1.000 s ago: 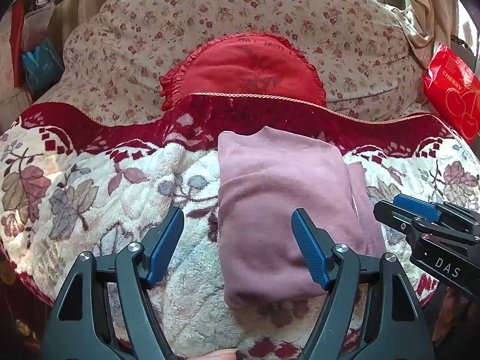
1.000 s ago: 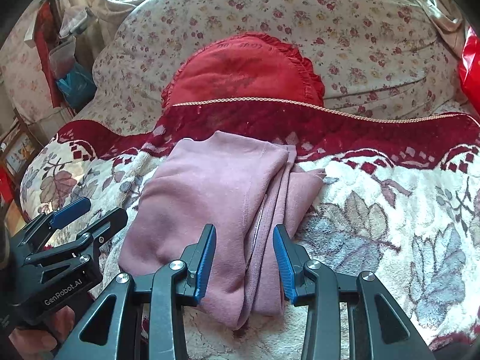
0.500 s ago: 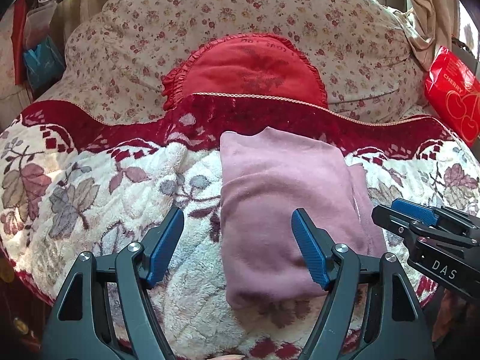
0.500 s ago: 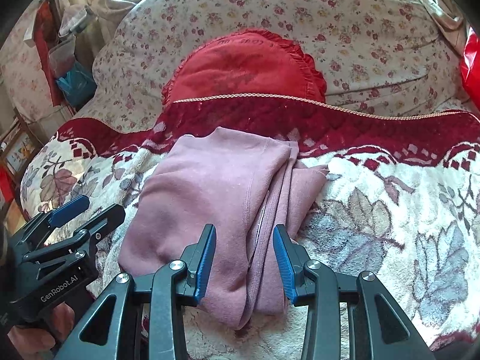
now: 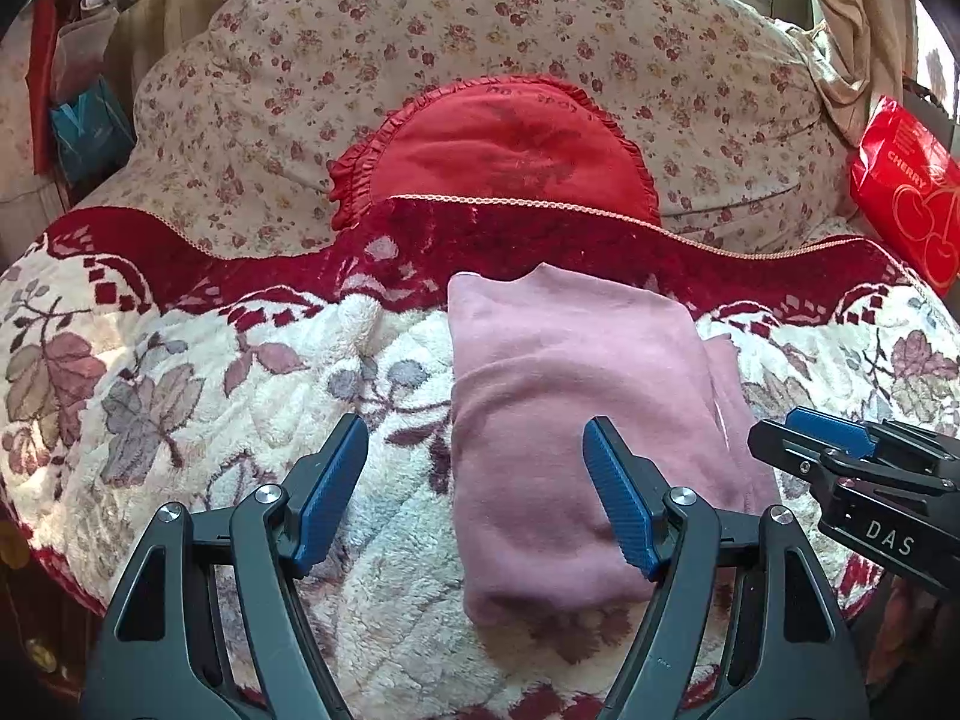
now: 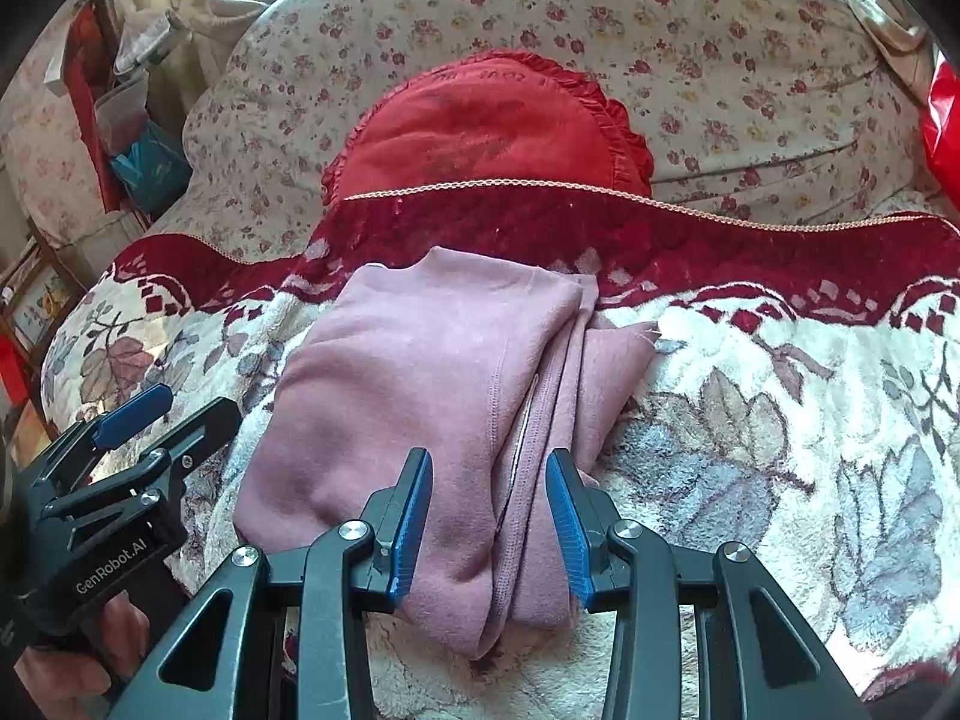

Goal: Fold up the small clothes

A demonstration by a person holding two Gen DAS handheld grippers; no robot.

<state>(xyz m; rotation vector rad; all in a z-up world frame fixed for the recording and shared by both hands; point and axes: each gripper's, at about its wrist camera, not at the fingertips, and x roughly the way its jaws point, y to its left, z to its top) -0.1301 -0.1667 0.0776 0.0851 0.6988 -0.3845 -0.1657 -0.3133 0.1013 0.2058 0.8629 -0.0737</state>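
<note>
Both grippers, the left gripper (image 5: 468, 480) and the right gripper (image 6: 489, 519), are held with fingers spread above a folded pink garment (image 6: 432, 396), laid on a leaf-patterned blanket (image 5: 180, 390); a red cushion (image 5: 498, 144) is seen behind.

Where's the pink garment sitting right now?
The folded pink garment lies on the leaf-patterned blanket, just in front of the red cushion; in the right wrist view it is centre-left, its near end between the open right gripper.

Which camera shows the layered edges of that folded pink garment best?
The right wrist view: the pink garment shows its stacked edges and stitched seam there. The left wrist view shows mostly its smooth top, with only a sliver of those layers.
</note>
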